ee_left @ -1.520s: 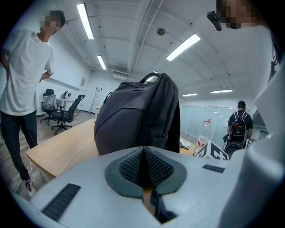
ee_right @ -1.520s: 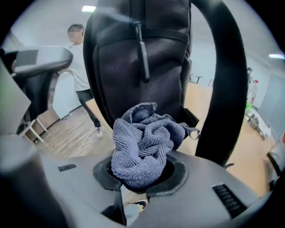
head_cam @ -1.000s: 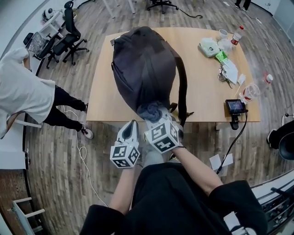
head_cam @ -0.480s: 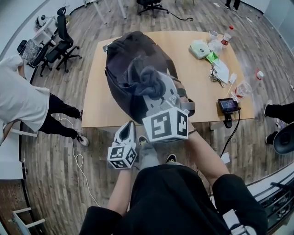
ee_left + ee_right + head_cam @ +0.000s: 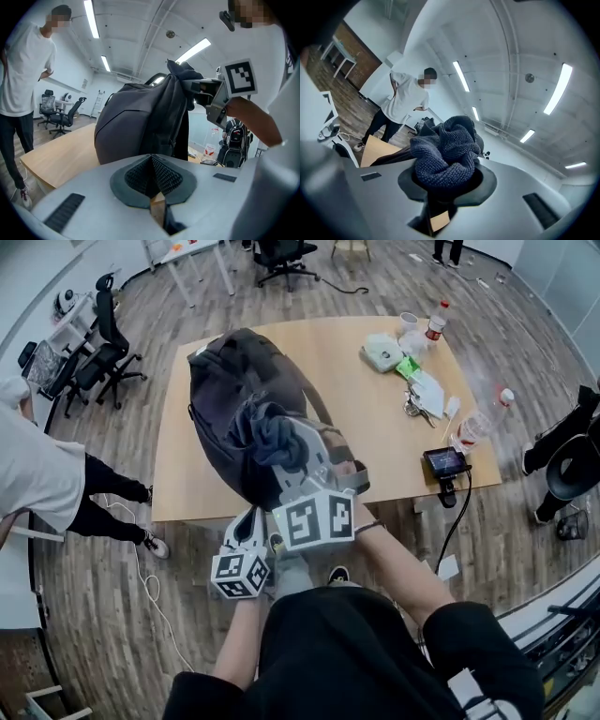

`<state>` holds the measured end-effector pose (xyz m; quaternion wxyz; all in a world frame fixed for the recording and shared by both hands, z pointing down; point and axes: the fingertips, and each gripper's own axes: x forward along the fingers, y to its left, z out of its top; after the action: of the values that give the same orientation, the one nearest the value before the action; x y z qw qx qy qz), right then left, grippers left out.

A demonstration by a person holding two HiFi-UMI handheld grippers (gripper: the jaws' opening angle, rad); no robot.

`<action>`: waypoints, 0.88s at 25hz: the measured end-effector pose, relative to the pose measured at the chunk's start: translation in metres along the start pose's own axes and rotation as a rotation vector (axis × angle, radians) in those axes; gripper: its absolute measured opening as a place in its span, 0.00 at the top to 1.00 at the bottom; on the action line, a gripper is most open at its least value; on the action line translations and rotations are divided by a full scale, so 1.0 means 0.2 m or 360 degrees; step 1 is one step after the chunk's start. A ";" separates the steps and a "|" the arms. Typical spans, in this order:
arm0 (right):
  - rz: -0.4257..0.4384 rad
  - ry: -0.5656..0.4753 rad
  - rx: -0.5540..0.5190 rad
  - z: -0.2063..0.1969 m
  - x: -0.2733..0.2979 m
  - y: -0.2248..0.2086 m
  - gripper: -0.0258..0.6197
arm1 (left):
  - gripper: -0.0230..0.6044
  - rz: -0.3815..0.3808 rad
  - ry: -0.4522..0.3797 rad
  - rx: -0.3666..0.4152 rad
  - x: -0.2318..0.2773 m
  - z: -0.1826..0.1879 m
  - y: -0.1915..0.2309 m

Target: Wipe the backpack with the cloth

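The right gripper [image 5: 292,454] has its jaws squeezed on the bunched blue cloth [image 5: 270,434] at the top of the big dark backpack [image 5: 220,390], which stands at the 9 o'clock side of the tabletop [image 5: 375,418], and the left gripper [image 5: 250,519], at its 7 o'clock, has empty jaws shut tight

The backpack [image 5: 225,395] stands on the left part of the table [image 5: 375,427], with the cloth [image 5: 272,437] at its top.

Bunched cloth [image 5: 274,439] seemingly against upright dark backpack [image 5: 220,395]
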<state>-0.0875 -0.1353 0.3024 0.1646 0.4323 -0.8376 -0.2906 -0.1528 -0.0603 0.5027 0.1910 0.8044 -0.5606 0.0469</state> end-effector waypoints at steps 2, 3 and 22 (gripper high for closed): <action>0.0014 -0.0022 0.0047 -0.01 -0.03 0.09 0.81 | 0.94 0.0005 -0.0011 -0.0011 0.00 0.00 -0.01; 0.0033 -0.0024 0.0081 -0.03 -0.05 0.13 0.81 | 0.94 0.0011 -0.0012 -0.0014 0.00 0.00 0.00; 0.0800 0.0528 -0.0229 -0.96 -0.20 1.28 0.80 | 0.94 0.0159 0.0085 -0.0073 -0.04 -0.15 0.12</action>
<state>-0.1237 -0.0515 0.6117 0.3959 0.2404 -0.8573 -0.2249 -0.1743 -0.0495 0.5353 0.2217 0.7692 -0.5958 0.0648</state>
